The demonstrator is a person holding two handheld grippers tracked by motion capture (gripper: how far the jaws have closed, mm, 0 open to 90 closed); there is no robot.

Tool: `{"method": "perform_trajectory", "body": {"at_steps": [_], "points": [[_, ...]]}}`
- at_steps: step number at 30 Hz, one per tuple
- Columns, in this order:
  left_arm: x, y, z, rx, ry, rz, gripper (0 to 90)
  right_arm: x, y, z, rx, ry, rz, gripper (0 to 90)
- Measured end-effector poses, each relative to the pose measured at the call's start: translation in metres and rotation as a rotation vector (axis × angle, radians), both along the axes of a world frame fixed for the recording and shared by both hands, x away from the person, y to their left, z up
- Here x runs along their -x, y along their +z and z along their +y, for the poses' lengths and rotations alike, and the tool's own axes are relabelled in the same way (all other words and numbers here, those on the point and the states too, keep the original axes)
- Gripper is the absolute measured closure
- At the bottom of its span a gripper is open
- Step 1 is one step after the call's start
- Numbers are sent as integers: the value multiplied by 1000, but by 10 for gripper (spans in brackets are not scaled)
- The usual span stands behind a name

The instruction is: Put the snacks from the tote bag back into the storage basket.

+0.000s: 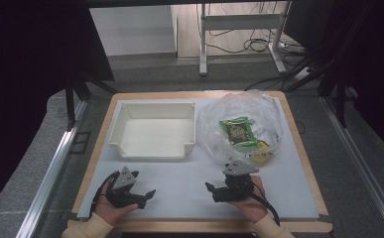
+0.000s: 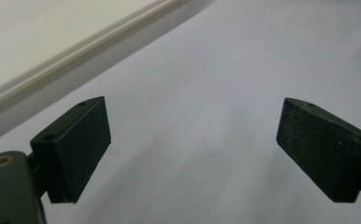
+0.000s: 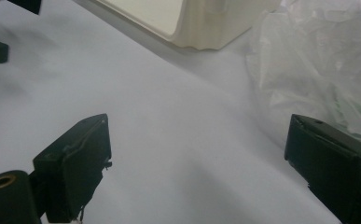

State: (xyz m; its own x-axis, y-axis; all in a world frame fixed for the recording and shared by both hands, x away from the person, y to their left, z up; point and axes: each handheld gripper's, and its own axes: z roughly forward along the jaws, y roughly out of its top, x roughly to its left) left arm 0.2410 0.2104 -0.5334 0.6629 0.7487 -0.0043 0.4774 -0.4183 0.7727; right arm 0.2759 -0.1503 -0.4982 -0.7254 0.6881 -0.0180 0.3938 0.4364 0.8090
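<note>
A white plastic bin (image 1: 152, 131) stands on the white mat, its inside bare. To its right lies a crumpled clear plastic bag (image 1: 239, 126) with a green snack packet (image 1: 238, 131) and something yellow inside. My left gripper (image 1: 142, 191) rests near the mat's front edge at the left, jaws wide apart over bare mat (image 2: 192, 154). My right gripper (image 1: 214, 186) sits at the front right, just in front of the bag, open with nothing between its jaws (image 3: 197, 172). In the right gripper view the bin's corner (image 3: 201, 28) and the bag (image 3: 318, 70) lie ahead.
The mat (image 1: 184, 191) lies on a wooden board (image 1: 95, 153) with a raised edge. Metal rails run along both sides of the table. Behind the table stand a desk frame (image 1: 239, 34) and cables on the floor.
</note>
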Motion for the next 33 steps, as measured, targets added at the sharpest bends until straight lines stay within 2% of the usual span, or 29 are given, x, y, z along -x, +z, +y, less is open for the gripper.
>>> {"method": "perform_trajectory", "body": {"at_steps": [3, 12, 18, 23, 27, 33], "points": [[1, 0, 1, -1, -1, -1, 98, -1, 1, 0, -23, 10, 19, 85], [8, 3, 3, -2, -3, -29, 98, 1, 4, 8, -19, 58, 24, 113], [7, 2, 3, -6, -6, -28, 98, 0, 7, 10, -43, 67, 34, 119], [7, 2, 4, -11, -3, -27, 98, -2, 10, 11, -41, 67, 36, 119], [7, 2, 4, -12, 1, -28, 98, -3, 12, 12, -40, 72, 29, 119], [7, 1, 4, -15, 4, -28, 98, -3, 22, 13, -65, 67, 19, 119]]}}
